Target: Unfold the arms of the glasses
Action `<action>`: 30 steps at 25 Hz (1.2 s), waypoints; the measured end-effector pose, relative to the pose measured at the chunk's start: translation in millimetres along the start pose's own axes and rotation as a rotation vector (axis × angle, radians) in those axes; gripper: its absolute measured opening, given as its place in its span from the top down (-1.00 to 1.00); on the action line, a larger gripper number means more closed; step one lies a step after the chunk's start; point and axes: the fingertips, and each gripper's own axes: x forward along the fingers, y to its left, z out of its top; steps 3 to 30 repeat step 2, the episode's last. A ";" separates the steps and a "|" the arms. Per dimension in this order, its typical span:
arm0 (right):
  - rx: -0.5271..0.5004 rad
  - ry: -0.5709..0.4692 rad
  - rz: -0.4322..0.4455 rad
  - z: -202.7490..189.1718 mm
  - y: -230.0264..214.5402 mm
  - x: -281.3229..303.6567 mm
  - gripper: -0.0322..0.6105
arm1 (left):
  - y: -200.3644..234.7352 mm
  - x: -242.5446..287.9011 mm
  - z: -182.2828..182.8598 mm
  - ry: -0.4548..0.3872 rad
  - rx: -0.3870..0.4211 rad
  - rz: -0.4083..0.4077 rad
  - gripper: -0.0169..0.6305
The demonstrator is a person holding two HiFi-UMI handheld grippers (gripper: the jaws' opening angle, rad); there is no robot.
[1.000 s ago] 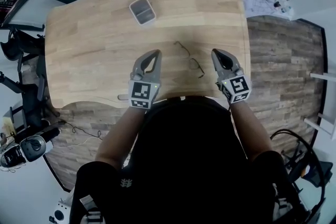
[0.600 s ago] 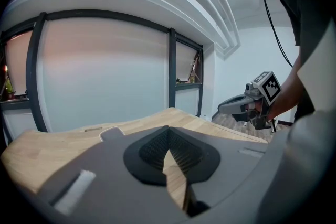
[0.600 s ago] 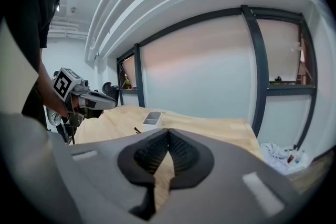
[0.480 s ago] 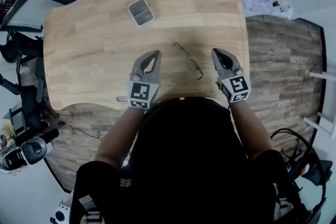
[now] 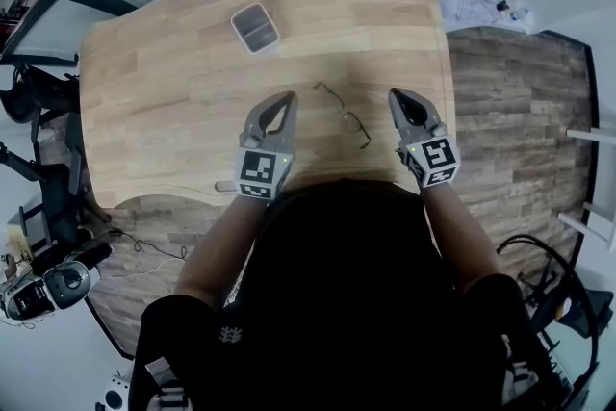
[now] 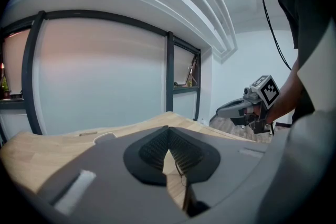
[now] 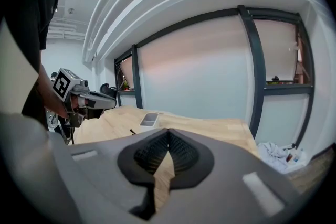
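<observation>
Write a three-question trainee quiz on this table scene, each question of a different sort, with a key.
1. How do the jaws of the left gripper and the right gripper stand?
2. True or false: the glasses are held in the right gripper.
3. The small grey container stands: A) between the two grippers; B) on the table, farther from the person than the glasses; C) on the floor.

Key
1. Both shut, with nothing between them.
2. False: the glasses lie on the table between the two grippers, touching neither.
3. B
</observation>
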 end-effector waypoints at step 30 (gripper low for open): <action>0.003 -0.002 -0.002 1.0 -0.2 -2.8 0.90 | -2.5 -0.8 1.6 -0.001 0.000 -0.003 0.93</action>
